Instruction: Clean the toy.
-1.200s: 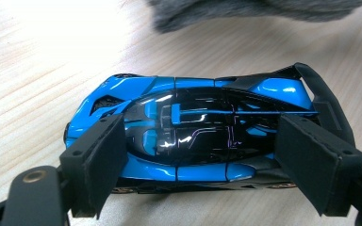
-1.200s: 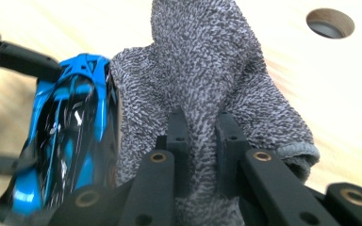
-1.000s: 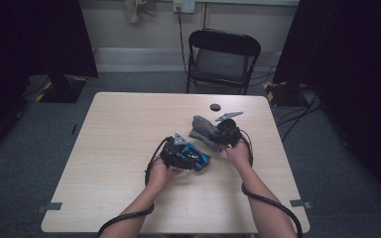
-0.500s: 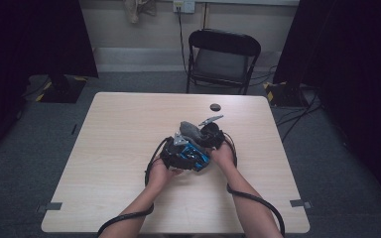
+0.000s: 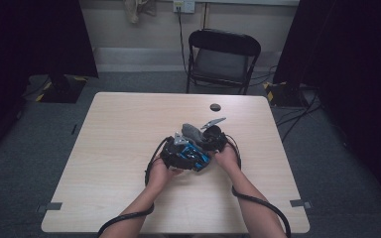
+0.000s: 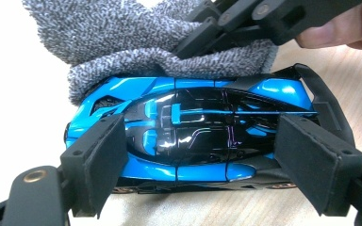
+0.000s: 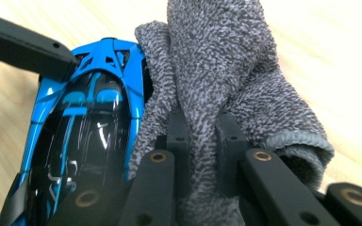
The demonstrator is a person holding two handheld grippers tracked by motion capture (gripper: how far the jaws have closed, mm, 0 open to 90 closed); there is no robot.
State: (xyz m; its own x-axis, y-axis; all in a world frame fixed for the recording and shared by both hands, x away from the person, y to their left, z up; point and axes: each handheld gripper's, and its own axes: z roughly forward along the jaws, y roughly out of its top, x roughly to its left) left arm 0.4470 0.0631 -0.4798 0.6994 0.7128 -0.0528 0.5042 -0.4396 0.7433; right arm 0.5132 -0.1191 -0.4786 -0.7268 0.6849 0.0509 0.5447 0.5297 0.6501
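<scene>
Our left gripper (image 6: 207, 165) clamps the blue toy car (image 6: 193, 127) end to end; our right gripper (image 7: 200, 136) pinches the grey cloth (image 7: 226, 80) against its side.

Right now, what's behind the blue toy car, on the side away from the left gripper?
A grey cloth bunched against the toy car, pinched by the right gripper. The cloth covers that side of the car, so its far flank can't be seen.

A light wooden desk (image 5: 119, 148) is carrying a blue toy car (image 6: 188, 127) near its centre; a small black disc (image 5: 215, 107) is lying near the far edge.
</scene>
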